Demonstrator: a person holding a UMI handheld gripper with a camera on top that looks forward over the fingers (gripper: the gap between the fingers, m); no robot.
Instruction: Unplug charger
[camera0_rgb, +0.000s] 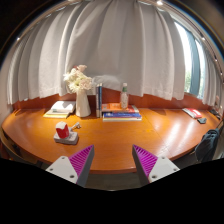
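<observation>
No charger, cable or socket can be made out with any certainty; the nearest candidate is a small red-and-white object (64, 131) sitting on the curved, polished wooden table (115, 140), ahead of the fingers and off to their left, but what it is cannot be told. The gripper (113, 160) hovers above the table's near edge, its magenta-padded fingers (82, 158) spread wide with nothing between them. Farther back stand a white vase of pale flowers (81, 90), a stack of books (121, 113) bearing a clear bottle (124, 95), and an open book (61, 108), all before pale curtains (120, 45). Judging from this, the task has not begun: locating, approaching and pulling the plug all remain.
</observation>
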